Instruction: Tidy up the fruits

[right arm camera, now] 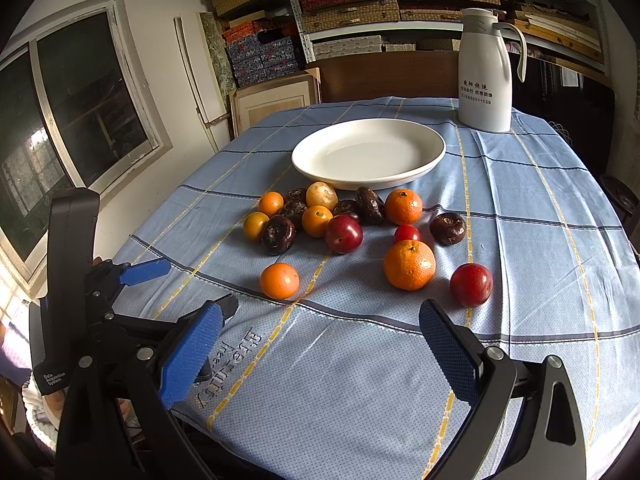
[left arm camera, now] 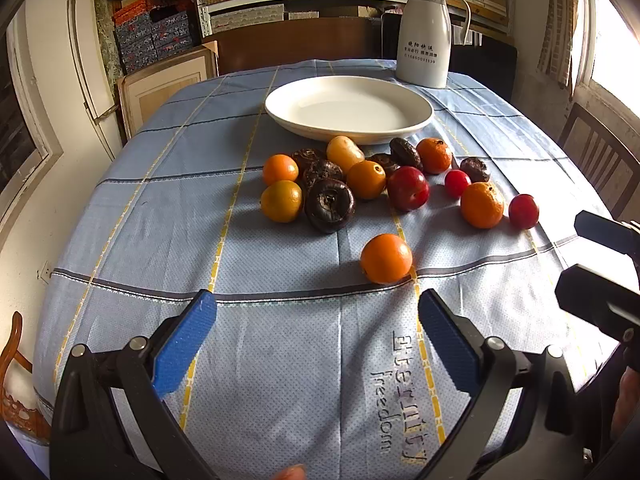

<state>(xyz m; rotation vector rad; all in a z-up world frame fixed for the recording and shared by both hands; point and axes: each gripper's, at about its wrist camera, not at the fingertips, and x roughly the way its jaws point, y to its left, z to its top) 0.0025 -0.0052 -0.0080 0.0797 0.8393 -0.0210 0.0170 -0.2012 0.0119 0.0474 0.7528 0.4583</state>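
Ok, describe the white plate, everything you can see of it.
The white plate is a wide, shallow, glossy oval dish that looks ceramic, with a raised rim. It is empty. It sits flat on the blue checked tablecloth, beyond the scattered fruit and in front of the white jug. A pale yellowish fruit lies against its near edge.

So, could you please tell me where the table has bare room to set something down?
The white plate is empty. Bare cloth lies between the lone near orange and both open grippers, left and right, and along the right side, past the red plum, up to the white jug. Just before the plate, the fruit cluster is crowded.
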